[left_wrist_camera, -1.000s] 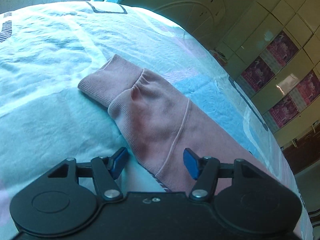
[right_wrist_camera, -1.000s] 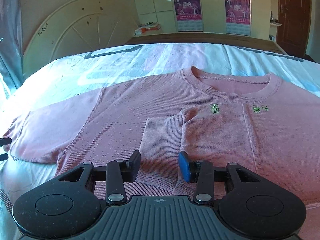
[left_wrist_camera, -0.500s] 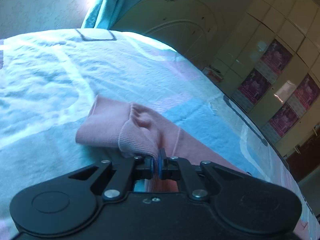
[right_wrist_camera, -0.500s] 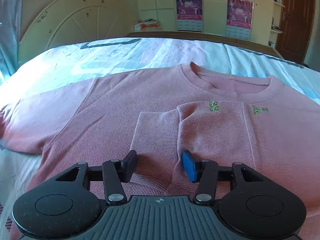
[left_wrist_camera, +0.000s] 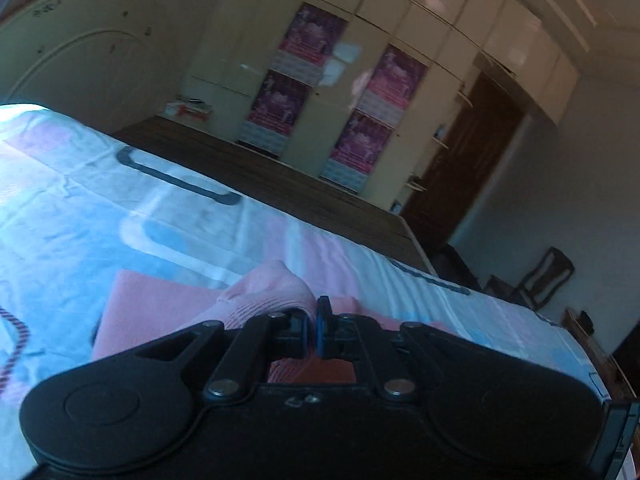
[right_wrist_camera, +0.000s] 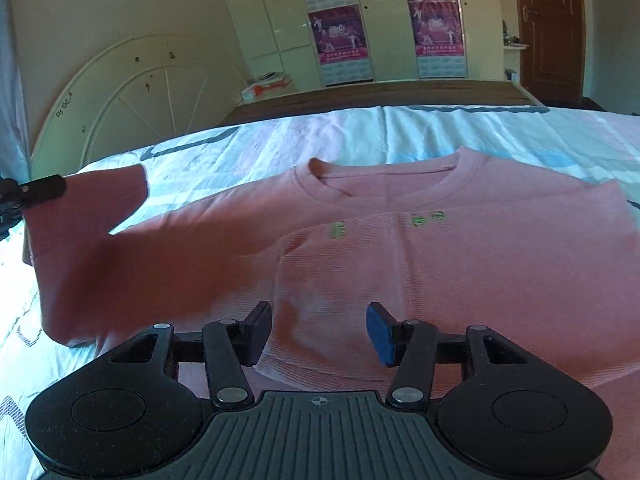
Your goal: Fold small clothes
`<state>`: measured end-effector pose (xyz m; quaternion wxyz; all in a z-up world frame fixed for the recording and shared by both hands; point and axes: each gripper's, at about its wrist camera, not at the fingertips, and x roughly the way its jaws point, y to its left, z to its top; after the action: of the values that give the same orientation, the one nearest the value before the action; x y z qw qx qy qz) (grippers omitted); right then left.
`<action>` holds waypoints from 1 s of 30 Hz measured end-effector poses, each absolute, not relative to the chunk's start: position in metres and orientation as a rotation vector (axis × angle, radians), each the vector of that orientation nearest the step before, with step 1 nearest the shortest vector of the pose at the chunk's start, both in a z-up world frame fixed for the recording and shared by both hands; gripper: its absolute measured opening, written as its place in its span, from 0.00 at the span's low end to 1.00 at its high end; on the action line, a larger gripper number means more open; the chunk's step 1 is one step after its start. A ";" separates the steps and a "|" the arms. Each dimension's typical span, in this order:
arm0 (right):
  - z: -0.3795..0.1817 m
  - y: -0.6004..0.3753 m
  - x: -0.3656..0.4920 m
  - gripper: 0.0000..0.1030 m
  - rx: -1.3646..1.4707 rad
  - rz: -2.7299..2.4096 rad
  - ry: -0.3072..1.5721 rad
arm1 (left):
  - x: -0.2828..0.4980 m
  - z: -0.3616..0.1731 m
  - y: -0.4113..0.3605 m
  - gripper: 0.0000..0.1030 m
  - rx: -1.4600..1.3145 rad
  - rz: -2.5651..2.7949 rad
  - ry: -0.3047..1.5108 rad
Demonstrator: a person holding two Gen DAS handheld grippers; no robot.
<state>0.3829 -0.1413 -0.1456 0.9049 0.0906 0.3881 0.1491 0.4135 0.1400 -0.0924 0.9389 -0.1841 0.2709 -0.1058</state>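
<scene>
The left gripper (left_wrist_camera: 313,332) pinches a pink sweater's sleeve cuff (left_wrist_camera: 272,292), lifted at the frame's left edge in the right wrist view, while the right gripper (right_wrist_camera: 320,332), jaws parted and empty, hovers over the sweater (right_wrist_camera: 460,264) spread on the bed (right_wrist_camera: 280,140).

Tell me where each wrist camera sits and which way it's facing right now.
Left wrist: rides the left gripper, tilted, facing across the bed toward the wardrobe; its jaws are shut on the pink sleeve cuff.
Right wrist: rides the right gripper, looking down over the pink sweatshirt toward the headboard; jaws open, pads off the cloth.
Shared: bed, wardrobe, sweatshirt; the left gripper shows at the right view's left edge, lifting the sleeve.
</scene>
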 end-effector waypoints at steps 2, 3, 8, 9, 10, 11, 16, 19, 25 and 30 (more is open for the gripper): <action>-0.143 -0.161 0.376 0.51 0.199 0.277 0.797 | 0.418 -0.104 0.101 0.03 -0.352 -0.305 0.591; -0.143 -0.170 0.373 0.51 0.207 0.266 0.798 | 0.419 -0.114 0.082 0.03 -0.336 -0.342 0.616; -0.143 -0.201 0.359 0.51 0.231 0.243 0.817 | 0.424 -0.162 0.036 0.14 -0.237 -0.415 0.810; -0.143 -0.203 0.357 0.51 0.233 0.248 0.818 | 0.423 -0.168 0.031 0.22 -0.213 -0.417 0.848; -0.142 -0.203 0.355 0.51 0.235 0.260 0.819 | 0.421 -0.173 0.030 0.28 -0.194 -0.410 0.875; -0.141 -0.203 0.352 0.51 0.235 0.271 0.820 | 0.418 -0.174 0.033 0.32 -0.184 -0.404 0.881; -0.137 -0.183 0.346 0.53 0.217 0.348 0.810 | 0.384 -0.166 0.064 0.55 -0.154 -0.293 0.819; -0.136 -0.161 0.345 0.58 0.176 0.408 0.803 | 0.370 -0.166 0.091 0.55 -0.132 -0.188 0.815; -0.148 -0.108 0.348 0.60 -0.036 0.444 0.803 | 0.354 -0.180 0.136 0.56 -0.116 -0.046 0.849; -0.163 -0.085 0.350 0.60 -0.179 0.414 0.772 | 0.347 -0.187 0.147 0.56 -0.092 -0.018 0.842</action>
<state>0.3497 -0.0849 -0.1628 0.9018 -0.0866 0.3731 0.2003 0.3471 0.1470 -0.1873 0.9115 -0.0448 0.4087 -0.0086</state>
